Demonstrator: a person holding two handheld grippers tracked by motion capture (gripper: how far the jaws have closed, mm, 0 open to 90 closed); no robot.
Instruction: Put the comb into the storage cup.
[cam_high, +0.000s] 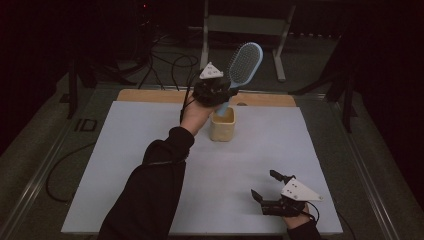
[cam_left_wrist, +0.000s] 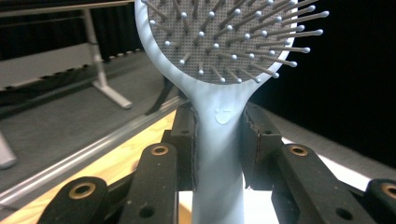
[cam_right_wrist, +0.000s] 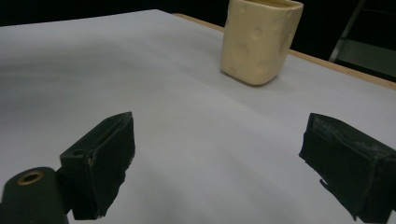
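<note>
The light-blue hairbrush (cam_high: 242, 68) is clamped by its handle between the left gripper's (cam_high: 216, 93) fingers (cam_left_wrist: 184, 135). Its long axis is tilted, bristled head up and away, handle end pointing down at the mouth of the cream cup (cam_high: 222, 125) just below on the tabletop (cam_high: 125, 165). The right gripper (cam_high: 267, 189) is seen well apart near the front edge, fingers (cam_right_wrist: 100, 158) spread and empty.

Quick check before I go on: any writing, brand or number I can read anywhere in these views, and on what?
"ID": pale letters on the dark floor left of the table.
Hairbrush: a small raised mark on its neck, no letters readable.
Cup: no text.
</note>
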